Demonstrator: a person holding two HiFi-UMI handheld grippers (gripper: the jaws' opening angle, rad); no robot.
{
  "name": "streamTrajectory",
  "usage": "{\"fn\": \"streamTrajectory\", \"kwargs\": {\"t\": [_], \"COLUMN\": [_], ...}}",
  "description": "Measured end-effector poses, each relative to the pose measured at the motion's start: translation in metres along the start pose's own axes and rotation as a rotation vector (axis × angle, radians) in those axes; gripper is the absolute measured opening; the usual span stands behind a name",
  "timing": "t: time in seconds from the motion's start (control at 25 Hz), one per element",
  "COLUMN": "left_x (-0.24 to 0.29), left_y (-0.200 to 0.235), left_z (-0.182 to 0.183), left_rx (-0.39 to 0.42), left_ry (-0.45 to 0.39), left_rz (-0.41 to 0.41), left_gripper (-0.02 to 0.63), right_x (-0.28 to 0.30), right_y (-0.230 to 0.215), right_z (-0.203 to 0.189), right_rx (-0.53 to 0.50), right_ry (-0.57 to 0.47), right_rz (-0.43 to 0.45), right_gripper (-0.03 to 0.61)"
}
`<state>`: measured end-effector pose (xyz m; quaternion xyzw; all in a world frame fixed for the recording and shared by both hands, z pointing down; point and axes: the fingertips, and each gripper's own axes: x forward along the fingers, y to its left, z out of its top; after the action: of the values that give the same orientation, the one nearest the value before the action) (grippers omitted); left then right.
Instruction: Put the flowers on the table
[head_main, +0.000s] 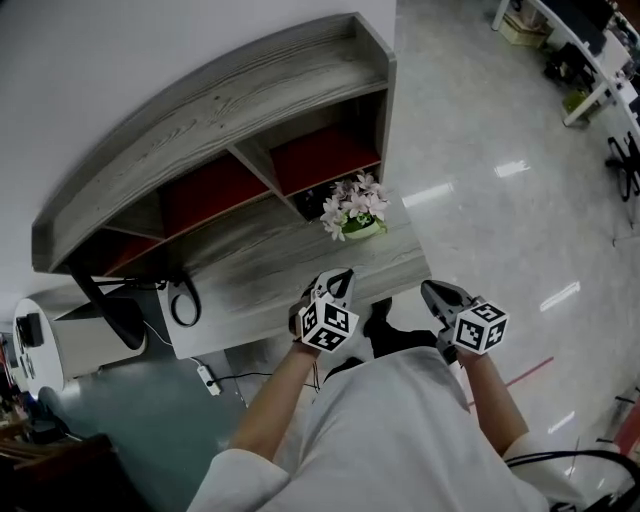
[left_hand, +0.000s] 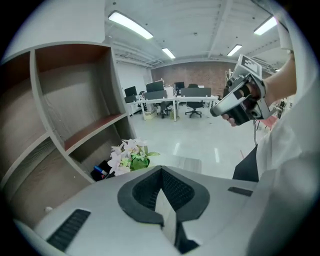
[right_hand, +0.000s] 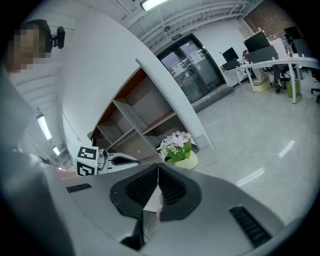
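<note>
While standing upright in a pale green pot (head_main: 364, 231), pink-white flowers (head_main: 355, 203) at centre frame in the head view, set on the grey wood-grain worktop (head_main: 260, 270) near its right end. Placed just in front of the rightmost lower bay of a curved grey shelf unit (head_main: 200, 130) with red-lined compartments. Dark small items in that bay behind the blooms, too small to name. Seen again left of centre from the left gripper view and just above centre from the right gripper view.

Lower in the head view, apart from the pot: left hand-held gripper (head_main: 343, 278), jaws pressed together on nothing, tip over the worktop's front edge. To its right, right hand-held gripper (head_main: 428, 290), likewise closed and empty, past the worktop's right corner and over the floor (head_main: 480, 150). Both held out from white sleeves at bottom centre.

Worktop surface bare apart from the pot, grain running along its length. At lower left of the head view, a black cable loop (head_main: 183, 300) hanging below the worktop's front, with a white power strip (head_main: 207, 378) on the ground beneath.

Beyond, glossy pale flooring with bright streaks of reflected light. White desks (head_main: 590, 50) and black chairs at upper right. Farther off in the left gripper view, monitors, a brick wall (left_hand: 200, 77) and ceiling strip lights (left_hand: 130, 25). Glass double doors (right_hand: 192, 70) at upper centre of the right gripper view.
</note>
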<state>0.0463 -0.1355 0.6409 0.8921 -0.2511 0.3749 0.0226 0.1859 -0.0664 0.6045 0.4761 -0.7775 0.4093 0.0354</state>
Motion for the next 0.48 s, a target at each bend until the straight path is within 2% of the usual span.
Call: {"fn": "streamTrajectory", "kwargs": {"t": [0.16,0.28,0.48], "left_x": [-0.03,-0.052,-0.099], "left_y": [-0.032,-0.054,-0.084], "left_z": [-0.016,-0.029,-0.047], "left_rx": [-0.003,-0.004,-0.066], "left_ry": [-0.005,-0.017,-0.068], "left_rz": [-0.034,-0.029,-0.006], "left_gripper": [0.009,0.008,0.008], "right_x": [-0.019,-0.036,-0.063], "right_y": [0.028,0.049,0.082], "right_z": [-0.018,-0.033,-0.066], "right_rx": [0.015,0.019,-0.014], "right_ry": [-0.04,-0.07,-0.073], "right_rz": [-0.004,-0.003,0.001], "right_gripper": [0.018,0.018,0.018]}}
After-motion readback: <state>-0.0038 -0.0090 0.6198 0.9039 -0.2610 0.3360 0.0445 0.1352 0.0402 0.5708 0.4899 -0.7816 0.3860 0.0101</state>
